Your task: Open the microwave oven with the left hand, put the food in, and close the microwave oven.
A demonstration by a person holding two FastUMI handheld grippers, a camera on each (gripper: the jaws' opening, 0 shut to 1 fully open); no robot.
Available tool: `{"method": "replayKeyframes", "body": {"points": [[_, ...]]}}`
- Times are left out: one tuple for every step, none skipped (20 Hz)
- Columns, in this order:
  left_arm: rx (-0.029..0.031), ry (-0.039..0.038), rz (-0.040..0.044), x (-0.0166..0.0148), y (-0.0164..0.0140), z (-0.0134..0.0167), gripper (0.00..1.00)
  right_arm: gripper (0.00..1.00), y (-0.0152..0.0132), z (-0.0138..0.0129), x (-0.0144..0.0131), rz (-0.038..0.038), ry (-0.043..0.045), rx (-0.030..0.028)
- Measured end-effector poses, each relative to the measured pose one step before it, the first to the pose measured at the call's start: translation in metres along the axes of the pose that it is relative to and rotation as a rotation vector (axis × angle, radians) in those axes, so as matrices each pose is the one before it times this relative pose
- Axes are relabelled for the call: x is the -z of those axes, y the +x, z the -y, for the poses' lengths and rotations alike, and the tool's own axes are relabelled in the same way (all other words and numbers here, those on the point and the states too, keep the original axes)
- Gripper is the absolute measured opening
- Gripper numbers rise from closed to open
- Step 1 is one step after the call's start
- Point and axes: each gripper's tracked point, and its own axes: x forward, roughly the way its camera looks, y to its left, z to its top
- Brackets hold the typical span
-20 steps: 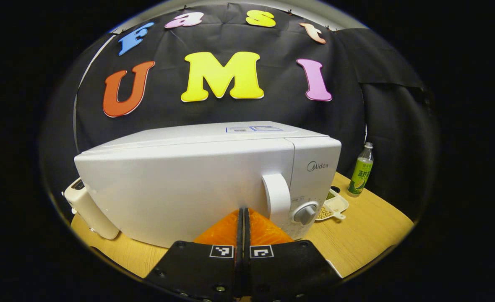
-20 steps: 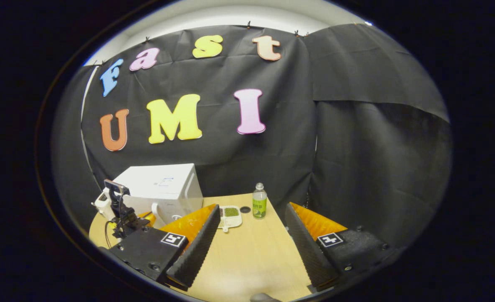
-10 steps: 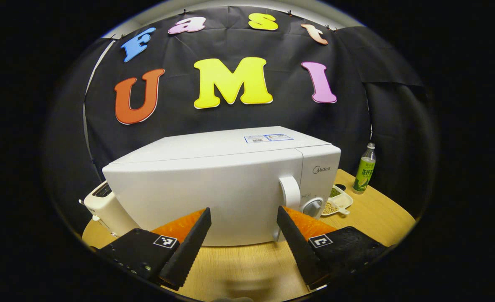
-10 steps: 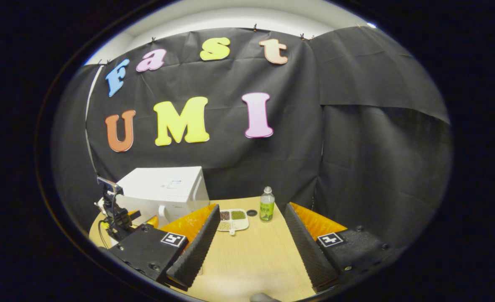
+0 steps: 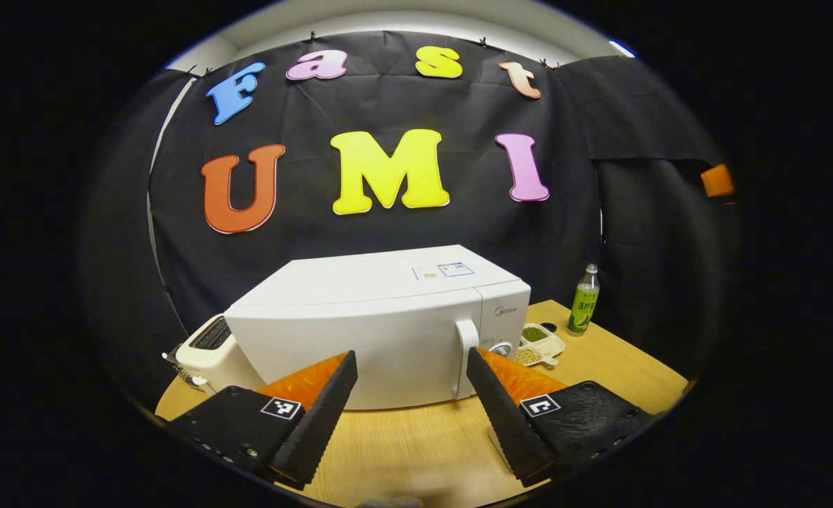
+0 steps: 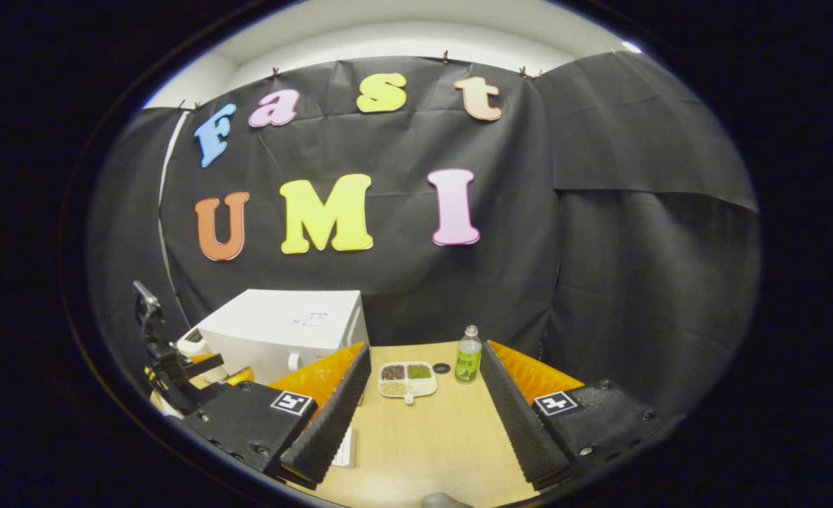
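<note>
Now the left gripper (image 5: 411, 395) hangs with its fingers spread wide and nothing between them, just above the table (image 5: 416, 451). At 12 o'clock, near but apart from the tips, stands the microwave (image 5: 381, 324), door closed, its handle (image 5: 466, 353) by the right fingertip. At 2 o'clock lie a dish (image 5: 540, 344) and a bottle (image 5: 582, 303). The right gripper (image 6: 423, 395) is likewise spread and empty, the microwave at its 10 o'clock.

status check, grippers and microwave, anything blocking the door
Left gripper open, off the door. Right gripper open, holding nothing. Microwave shut; handle free. Nothing blocking; bean tray and bottle off to the side.
</note>
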Motion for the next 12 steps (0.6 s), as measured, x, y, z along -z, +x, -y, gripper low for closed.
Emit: {"method": "replayKeyframes", "body": {"points": [[-0.01025,-0.00377,0.01312,-0.00886,-0.00991,-0.00448,0.96,0.99,-0.00234,-0.00183,-0.00017,0.00429,-0.00472,-0.00267],[-0.01114,0.00355,0.02039,-0.01048,-0.01039,-0.00563,0.96,0.99,-0.003,-0.00307,-0.00055,0.00778,-0.00248,-0.0028],[-0.0125,0.00193,0.02051,-0.0097,-0.01203,-0.0064,0.96,0.99,-0.00228,-0.00227,-0.00096,0.00719,-0.0028,-0.00159],[-0.0059,-0.01322,0.01777,-0.01217,-0.01227,-0.00624,0.96,0.99,-0.0015,-0.00197,-0.00001,0.00957,-0.00232,-0.00159],[-0.00769,-0.01036,0.02358,-0.00968,-0.01199,-0.0066,0.96,0.99,-0.00182,-0.00303,0.00009,0.00757,-0.00177,-0.0035],[-0.01788,-0.00144,0.02645,-0.01231,-0.01053,-0.00748,0.96,0.99,-0.00149,-0.00363,0.0005,0.00786,-0.00575,-0.00259],[-0.02732,0.00464,0.02717,-0.01371,-0.01237,-0.01202,0.96,0.99,-0.00052,-0.00304,0.0002,0.00698,-0.00422,0.00069],[-0.02722,0.00403,0.01968,-0.00933,-0.01021,-0.00985,0.96,0.99,-0.00128,-0.00431,0.00086,0.00558,0.00153,-0.00731],[-0.01783,-0.00156,0.01813,-0.00956,-0.00993,-0.00792,0.96,0.99,-0.00079,-0.00449,0.00034,0.00153,0.00575,-0.00695],[-0.00731,-0.00539,0.01684,-0.00831,-0.00937,-0.00599,0.96,0.99,-0.00124,-0.00404,0.00176,0.00293,0.00559,-0.00726],[-0.01073,-0.00754,0.01508,-0.00757,-0.0074,-0.00478,0.96,0.99,-0.00189,-0.00398,0.00042,0.0004,0.00163,-0.00361],[-0.00807,-0.0055,0.00842,-0.0053,-0.00622,-0.00527,0.96,0.99,-0.00103,-0.00409,0.00139,0.00263,-0.00109,-0.00431]]}}
